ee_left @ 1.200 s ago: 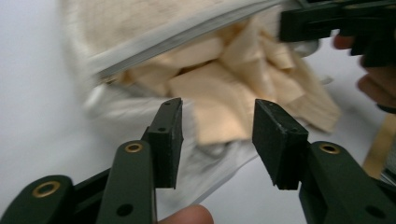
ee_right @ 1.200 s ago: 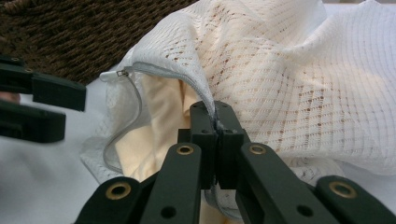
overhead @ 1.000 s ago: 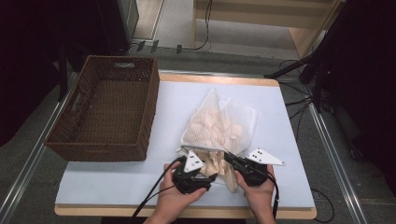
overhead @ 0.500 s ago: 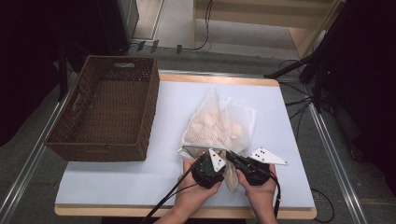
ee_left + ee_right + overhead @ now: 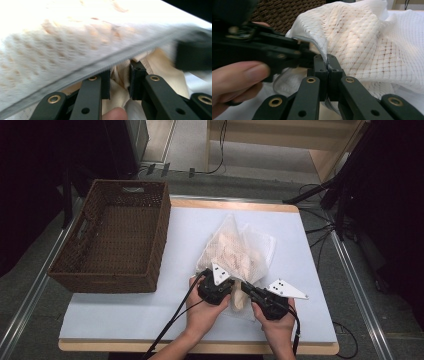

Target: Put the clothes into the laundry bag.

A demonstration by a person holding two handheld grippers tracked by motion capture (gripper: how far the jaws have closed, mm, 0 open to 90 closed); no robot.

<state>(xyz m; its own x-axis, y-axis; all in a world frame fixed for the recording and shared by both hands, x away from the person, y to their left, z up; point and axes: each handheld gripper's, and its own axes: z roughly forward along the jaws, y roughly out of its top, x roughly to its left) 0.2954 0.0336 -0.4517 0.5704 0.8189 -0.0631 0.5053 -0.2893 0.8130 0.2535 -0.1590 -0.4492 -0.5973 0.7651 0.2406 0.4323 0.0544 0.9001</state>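
White mesh laundry bag (image 5: 239,254), lower centre of the high view, lying on the pale tabletop (image 5: 310,270) with beige cloth (image 5: 117,97) showing through its weave and spilling from its near opening. I hold both tools at that opening, at the bottom of the frame.

Right gripper (image 5: 248,290): in the right gripper view its jaws are pressed together at mid-frame on the bag's grey zipper hem (image 5: 325,53), which runs up out of the pinch and curves to the upper left.

Left gripper (image 5: 226,294): just left of the right one and nearly touching it in the high view. In the left gripper view its jaws have just been closing; a narrow gap remains, with a fold of the beige cloth standing in it. I cannot tell whether the pads press on the fold. The blurred mesh edge crosses above the jaws from lower left to upper right, and a fingertip (image 5: 115,114) shows at the bottom edge.

Brown wicker basket (image 5: 85,262): left half of the high view, well apart from the bag, overhanging the tabletop's left edge.
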